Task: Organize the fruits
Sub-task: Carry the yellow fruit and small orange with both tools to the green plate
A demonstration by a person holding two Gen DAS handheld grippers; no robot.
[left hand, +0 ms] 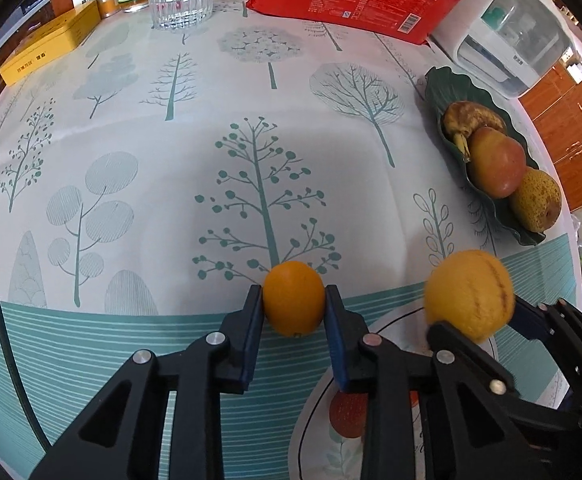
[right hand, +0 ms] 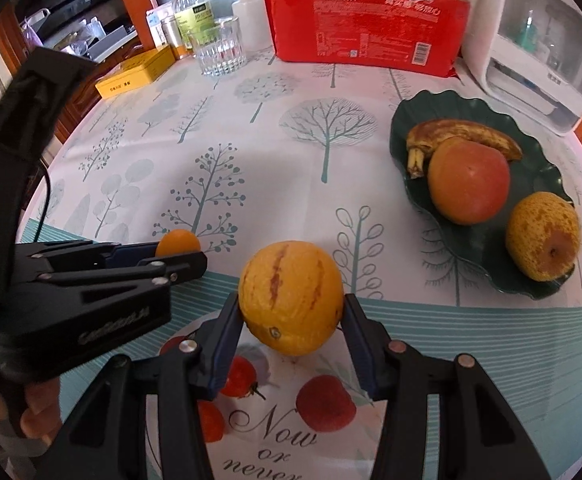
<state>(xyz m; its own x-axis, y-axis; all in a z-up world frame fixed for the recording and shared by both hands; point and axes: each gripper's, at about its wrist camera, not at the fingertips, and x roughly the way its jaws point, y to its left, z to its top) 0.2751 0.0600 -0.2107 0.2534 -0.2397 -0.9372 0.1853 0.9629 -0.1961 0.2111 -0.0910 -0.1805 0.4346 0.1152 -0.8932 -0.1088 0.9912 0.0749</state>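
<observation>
My left gripper (left hand: pixel 294 304) is shut on a small orange (left hand: pixel 294 303), its blue pads pressed against both sides, low over the tablecloth. My right gripper (right hand: pixel 291 308) is shut on a larger yellow fruit with brownish stripes (right hand: pixel 291 296) and holds it just above the cloth. From the left wrist view that striped fruit (left hand: pixel 470 293) hangs at the right; from the right wrist view the left gripper (right hand: pixel 181 254) and its small orange (right hand: pixel 178 242) are at the left. A dark green leaf-shaped plate (right hand: pixel 413 120) at the right holds a banana (right hand: pixel 461 132), a red apple (right hand: pixel 469 180) and a spotted pear (right hand: pixel 543 236).
At the table's far edge stand a ribbed glass (right hand: pixel 221 48), a red package (right hand: pixel 367 20), a yellow box (right hand: pixel 135 72), bottles (right hand: pixel 191 8) and a white appliance (right hand: pixel 539 52). A tree-print tablecloth (right hand: pixel 251 140) covers the round table. A black cable (left hand: pixel 3 320) runs at the left.
</observation>
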